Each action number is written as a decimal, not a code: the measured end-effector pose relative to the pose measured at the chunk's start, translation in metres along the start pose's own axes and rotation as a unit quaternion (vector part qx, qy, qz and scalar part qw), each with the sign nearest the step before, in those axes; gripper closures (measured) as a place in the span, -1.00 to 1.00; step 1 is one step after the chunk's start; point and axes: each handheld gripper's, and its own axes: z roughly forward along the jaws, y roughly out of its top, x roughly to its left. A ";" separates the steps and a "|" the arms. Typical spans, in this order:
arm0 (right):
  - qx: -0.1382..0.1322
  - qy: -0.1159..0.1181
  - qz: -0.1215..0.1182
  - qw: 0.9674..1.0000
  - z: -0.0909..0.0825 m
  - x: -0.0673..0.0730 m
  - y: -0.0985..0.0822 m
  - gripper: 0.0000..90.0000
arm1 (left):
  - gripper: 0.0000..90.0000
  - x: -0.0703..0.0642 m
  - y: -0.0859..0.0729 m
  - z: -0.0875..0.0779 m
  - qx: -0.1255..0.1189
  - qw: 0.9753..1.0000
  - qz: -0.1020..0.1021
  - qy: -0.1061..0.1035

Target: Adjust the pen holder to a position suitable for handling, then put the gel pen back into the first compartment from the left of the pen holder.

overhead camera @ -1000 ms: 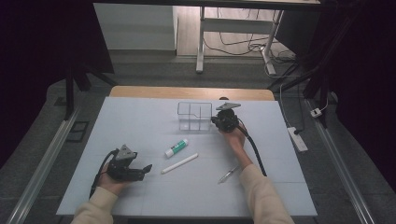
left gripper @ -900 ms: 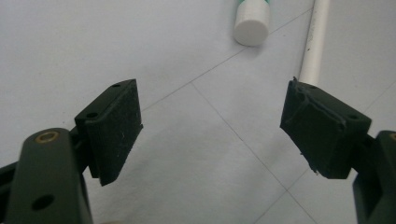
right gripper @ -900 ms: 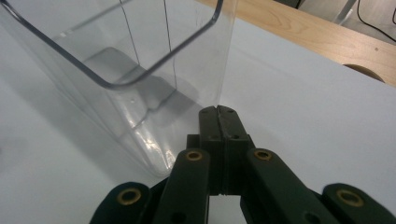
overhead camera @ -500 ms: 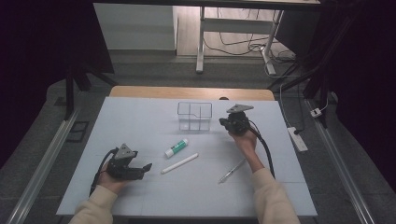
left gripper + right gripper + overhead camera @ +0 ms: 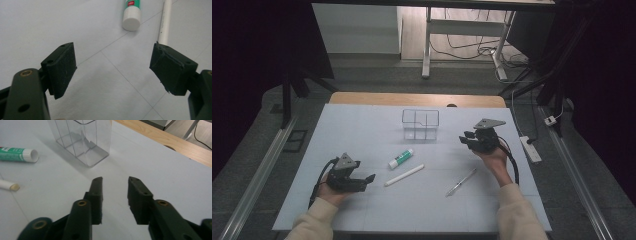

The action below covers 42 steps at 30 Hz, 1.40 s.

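The right tool hovers above the table to the right of the clear divided box, its jaws having just been opening to about half width with nothing between them. The left tool rests low at the near left, jaws spread wide and empty, aimed toward the white stick and the green-labelled glue stick. A slim pen-like piece lies on the table just in front of the right hand (the nearest thing to pick next, I judge). To take it cleanly, come down with the jaws across its length, near its middle, and close gently so it does not roll.
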 end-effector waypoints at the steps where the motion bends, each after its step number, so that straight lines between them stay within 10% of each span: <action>1: 0.002 0.002 -0.003 1.000 -0.003 0.000 0.000 0.30 | -0.53 0.000 0.000 0.000 0.000 1.000 -0.001 -0.001; 14: 0.028 0.030 -0.053 0.998 -0.036 -0.005 -0.015 -0.05 | -0.52 0.001 -0.001 -0.002 -0.008 1.000 0.001 -0.007; 42: 0.078 0.083 -0.180 0.977 -0.070 0.001 -0.015 -0.21 | -0.51 -0.001 0.003 -0.001 -0.009 1.000 0.008 -0.005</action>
